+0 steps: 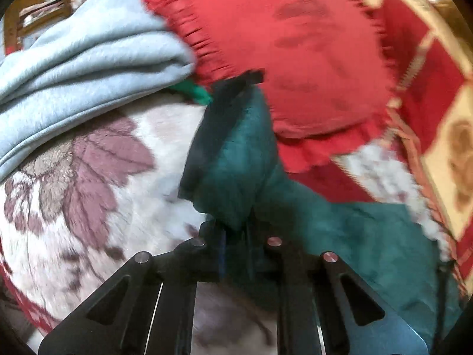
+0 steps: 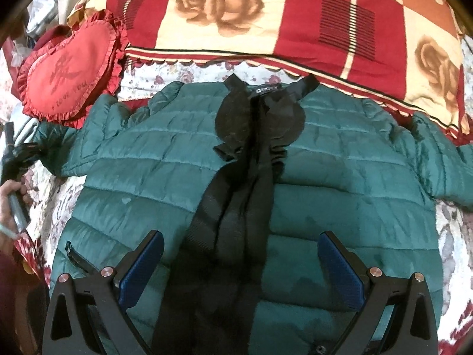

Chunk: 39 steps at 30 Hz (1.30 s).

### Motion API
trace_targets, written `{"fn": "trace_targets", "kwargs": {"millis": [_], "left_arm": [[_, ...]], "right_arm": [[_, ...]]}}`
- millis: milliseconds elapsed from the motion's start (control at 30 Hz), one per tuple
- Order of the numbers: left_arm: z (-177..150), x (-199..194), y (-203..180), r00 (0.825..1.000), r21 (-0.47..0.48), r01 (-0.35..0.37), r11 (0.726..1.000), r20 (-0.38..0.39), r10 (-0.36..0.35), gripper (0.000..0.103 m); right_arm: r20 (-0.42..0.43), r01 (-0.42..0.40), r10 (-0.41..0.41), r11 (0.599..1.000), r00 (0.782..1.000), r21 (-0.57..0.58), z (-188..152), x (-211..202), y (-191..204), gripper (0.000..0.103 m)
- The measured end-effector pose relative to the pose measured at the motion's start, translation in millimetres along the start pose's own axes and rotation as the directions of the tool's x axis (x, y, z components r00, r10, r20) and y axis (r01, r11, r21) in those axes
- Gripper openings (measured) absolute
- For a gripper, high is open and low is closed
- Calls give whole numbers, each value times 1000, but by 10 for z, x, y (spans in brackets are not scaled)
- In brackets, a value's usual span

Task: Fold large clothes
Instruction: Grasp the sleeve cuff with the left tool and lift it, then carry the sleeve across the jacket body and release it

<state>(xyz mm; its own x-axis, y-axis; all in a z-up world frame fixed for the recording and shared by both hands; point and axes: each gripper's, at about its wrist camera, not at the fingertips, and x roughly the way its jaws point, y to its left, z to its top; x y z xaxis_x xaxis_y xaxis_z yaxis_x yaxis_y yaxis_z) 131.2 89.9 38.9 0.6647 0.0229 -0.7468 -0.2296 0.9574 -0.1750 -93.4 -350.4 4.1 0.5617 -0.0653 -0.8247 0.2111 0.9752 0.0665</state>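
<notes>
Two grippers are at work on a green puffer jacket (image 2: 340,177) that lies spread flat across the middle of a floral bedspread (image 1: 88,177), its collar toward the far edge where a red-and-cream checked quilt (image 2: 266,23) is heaped.

At the bed's left edge the left gripper (image 1: 235,236) has its jaws pressed together on the cuff end of the jacket's left sleeve (image 1: 233,159); green fabric bunches up between the fingers. The right gripper (image 2: 241,269) hangs over the jacket's lower middle with its blue pads (image 2: 340,272) wide apart and nothing between them, the black zipper band (image 2: 236,195) running beneath.

Judging by this, the step in hand is folding the sleeve inward across the chest. To do it well, the sleeve should be lifted just clear of the bedspread and carried toward the zipper band, laid flat rather than twisted. A red heart cushion (image 2: 68,71) and a folded light-blue blanket (image 1: 88,53) sit close to that shoulder, so the path should stay low and inward. The right gripper could press the body down so it does not drag.
</notes>
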Motion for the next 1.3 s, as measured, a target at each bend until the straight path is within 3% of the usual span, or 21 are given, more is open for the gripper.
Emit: {"fn": "trace_targets", "kwargs": {"millis": [233,367,633,933,1300], "left_arm": [[-181,-610,-629,981,74,195,978,-9,-195,9],[-224,-805,-1198,964,147,266,953,-19,-266,9],[-613,-1228,-2125,923,259,385,886,-98,-373,9],[-1184,-1421,-3056,882,351,471,809,-185,-433,9],[-1856,-1242,-3732,838,382,541,750,-316,-444,9]], "right_arm": [[29,-10,8,998,1000,60,-165,-206,-228,103],[42,-5,1,997,999,80,-270,-285,-340,103],[79,-13,2,991,997,137,-394,-431,-567,103],[87,-38,19,973,996,226,-472,-473,-887,103],[90,-46,21,957,996,285,-534,-490,-1140,103]]}}
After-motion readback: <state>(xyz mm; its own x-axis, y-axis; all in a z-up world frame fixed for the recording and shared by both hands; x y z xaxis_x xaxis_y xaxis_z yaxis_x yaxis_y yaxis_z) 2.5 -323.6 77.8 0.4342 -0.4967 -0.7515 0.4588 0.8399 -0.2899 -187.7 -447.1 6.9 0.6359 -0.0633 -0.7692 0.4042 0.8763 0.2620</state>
